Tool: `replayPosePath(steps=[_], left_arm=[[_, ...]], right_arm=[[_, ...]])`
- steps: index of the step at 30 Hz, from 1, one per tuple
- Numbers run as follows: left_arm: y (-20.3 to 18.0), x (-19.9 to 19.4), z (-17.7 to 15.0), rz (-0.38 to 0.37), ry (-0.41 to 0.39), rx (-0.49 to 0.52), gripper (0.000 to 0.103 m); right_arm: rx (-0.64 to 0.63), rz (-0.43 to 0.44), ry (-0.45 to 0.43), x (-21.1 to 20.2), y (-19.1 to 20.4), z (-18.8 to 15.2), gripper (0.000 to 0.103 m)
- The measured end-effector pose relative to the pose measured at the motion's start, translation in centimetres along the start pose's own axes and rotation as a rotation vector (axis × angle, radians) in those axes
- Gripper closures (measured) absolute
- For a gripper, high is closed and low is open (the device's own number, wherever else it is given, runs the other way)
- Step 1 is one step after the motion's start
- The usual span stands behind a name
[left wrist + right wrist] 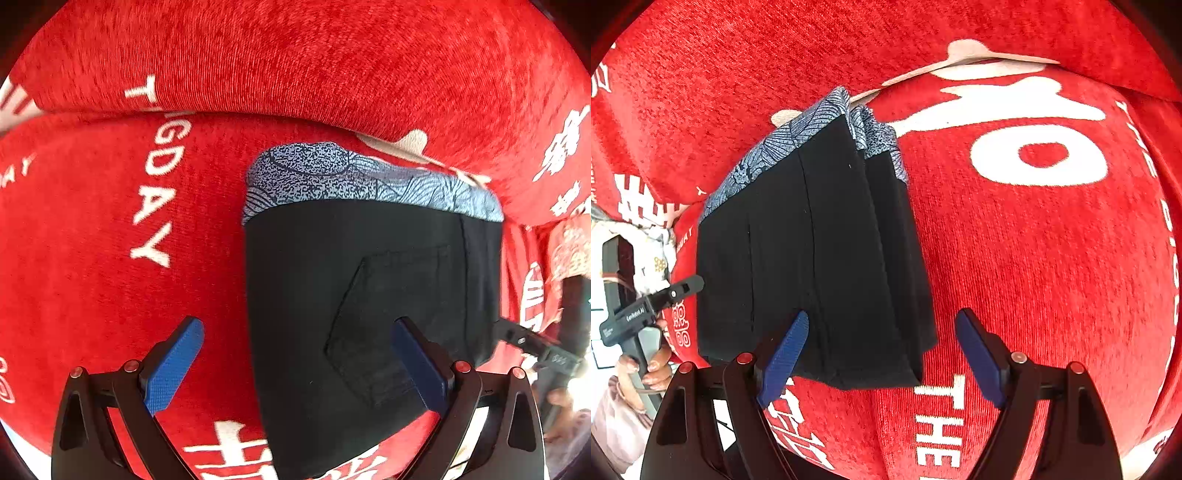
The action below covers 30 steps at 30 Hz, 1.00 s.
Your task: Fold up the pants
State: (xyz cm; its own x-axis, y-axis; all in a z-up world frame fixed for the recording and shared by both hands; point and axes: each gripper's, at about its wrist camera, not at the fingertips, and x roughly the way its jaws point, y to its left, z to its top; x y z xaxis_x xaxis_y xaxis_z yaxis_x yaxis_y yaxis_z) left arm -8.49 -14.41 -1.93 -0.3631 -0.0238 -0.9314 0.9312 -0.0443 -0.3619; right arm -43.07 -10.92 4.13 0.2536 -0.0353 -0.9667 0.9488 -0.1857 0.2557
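Red cloth (1034,258) with white lettering carries the black pants (812,258), folded into a compact stack. Left hand-held gripper (295,365) and right hand-held gripper (882,354) both hover spread, pinching nothing. I'd press the layers flat and square the edges
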Motion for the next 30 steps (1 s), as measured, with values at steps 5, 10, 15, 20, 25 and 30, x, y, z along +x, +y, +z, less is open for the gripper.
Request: replayPosePath(steps=[5, 10, 15, 20, 25, 30], left_arm=[[0.3, 0.6, 0.1, -0.087, 0.035, -0.014, 0.001], [-0.5, 1.4, 0.3, -0.103, 0.050, 0.037, 0.001], [-1.7, 3.3, 1.2, -0.129, 0.064, 0.054, 0.001], [-2.5, 4.9, 1.6, -0.144, 0.064, 0.058, 0.001], [-2.8, 5.8, 1.7, -0.157, 0.050, 0.049, 0.001], [-3.8, 6.0, 1.8, -0.147, 0.046, 0.042, 0.008]], right_arm=[[-0.018, 0.039, 0.033, 0.6, -0.4, 0.9, 0.018], [-0.024, 0.109, 0.051, 1.0, -0.9, 1.8, 0.018], [-0.006, 0.182, 0.073, 2.1, -1.6, 3.4, 0.018], [-0.021, 0.267, 0.089, 3.1, -2.2, 4.9, 0.017], [0.066, 0.367, 0.072, 4.2, -3.5, 5.8, 0.018], [0.117, 0.359, 0.078, 3.9, -4.0, 6.2, 0.039]])
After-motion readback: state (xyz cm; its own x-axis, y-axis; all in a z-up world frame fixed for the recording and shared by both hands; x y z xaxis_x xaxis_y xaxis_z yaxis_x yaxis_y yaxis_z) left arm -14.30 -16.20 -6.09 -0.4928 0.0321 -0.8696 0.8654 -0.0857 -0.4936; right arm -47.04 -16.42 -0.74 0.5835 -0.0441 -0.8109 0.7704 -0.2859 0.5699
